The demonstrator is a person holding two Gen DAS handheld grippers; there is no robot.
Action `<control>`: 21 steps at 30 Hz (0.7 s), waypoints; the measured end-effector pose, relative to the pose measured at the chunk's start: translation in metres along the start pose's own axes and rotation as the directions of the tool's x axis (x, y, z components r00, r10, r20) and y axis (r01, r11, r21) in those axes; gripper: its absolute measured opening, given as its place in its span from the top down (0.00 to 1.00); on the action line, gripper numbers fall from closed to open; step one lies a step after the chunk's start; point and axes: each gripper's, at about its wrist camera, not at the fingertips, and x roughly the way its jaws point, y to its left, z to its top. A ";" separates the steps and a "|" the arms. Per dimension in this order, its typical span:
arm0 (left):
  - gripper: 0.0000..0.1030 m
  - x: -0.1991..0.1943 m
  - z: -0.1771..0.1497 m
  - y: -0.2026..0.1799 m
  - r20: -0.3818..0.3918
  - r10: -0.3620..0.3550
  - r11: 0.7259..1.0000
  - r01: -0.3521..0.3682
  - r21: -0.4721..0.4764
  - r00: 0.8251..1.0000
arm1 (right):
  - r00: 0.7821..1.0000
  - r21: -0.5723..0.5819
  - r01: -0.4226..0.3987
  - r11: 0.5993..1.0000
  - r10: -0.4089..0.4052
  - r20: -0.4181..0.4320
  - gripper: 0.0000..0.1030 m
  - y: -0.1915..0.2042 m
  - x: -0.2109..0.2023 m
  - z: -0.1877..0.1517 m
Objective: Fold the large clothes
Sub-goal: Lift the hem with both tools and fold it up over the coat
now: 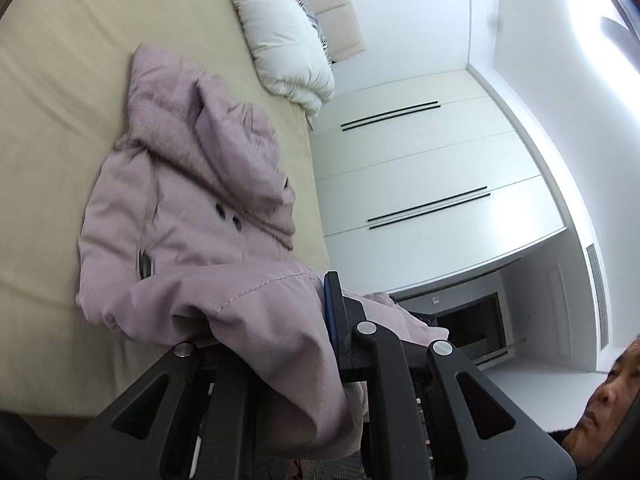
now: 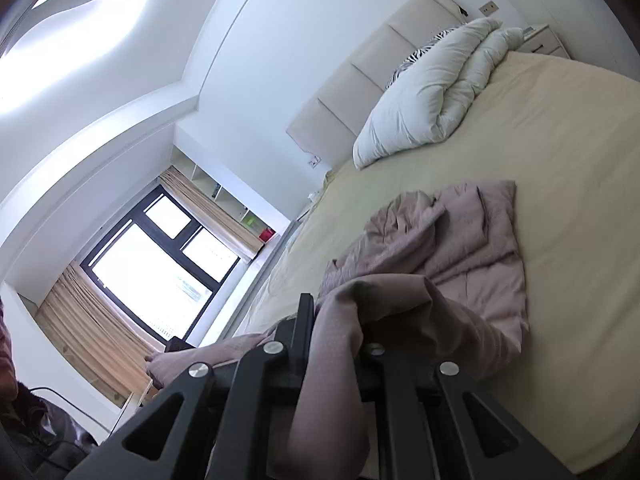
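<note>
A pale pink hooded coat [image 1: 188,208] with dark buttons lies on a bed with a beige sheet [image 1: 48,120]. Its near hem is lifted off the sheet. My left gripper [image 1: 304,320] is shut on that hem, and the cloth drapes over the jaws and hides the left finger. In the right wrist view the same coat [image 2: 472,248] lies crumpled on the sheet [image 2: 560,160]. My right gripper [image 2: 336,328] is shut on another part of the hem, which hangs down between the jaws.
A white duvet [image 1: 280,32] and a zebra-print pillow [image 2: 416,58] lie by the padded headboard [image 2: 360,80]. White wardrobe doors [image 1: 420,168] stand beside the bed. A window with tan curtains [image 2: 160,264] is on the other side. A person's face shows at the frame corner [image 1: 608,400].
</note>
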 end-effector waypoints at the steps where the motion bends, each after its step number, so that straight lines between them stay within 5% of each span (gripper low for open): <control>1: 0.90 0.005 0.017 -0.001 0.017 -0.009 1.000 0.009 0.002 1.000 | 1.000 -0.007 0.007 1.000 -0.007 0.013 0.88 0.001 0.010 0.012; 11: 0.90 0.052 0.161 0.017 0.116 -0.001 1.000 0.002 -0.011 0.993 | 0.983 0.036 0.149 0.988 -0.152 0.102 0.88 -0.034 0.093 0.099; 21: 0.90 0.112 0.262 0.088 0.162 0.101 0.994 -0.094 -0.054 0.982 | 0.944 0.077 0.324 0.943 -0.328 0.044 0.88 -0.114 0.214 0.159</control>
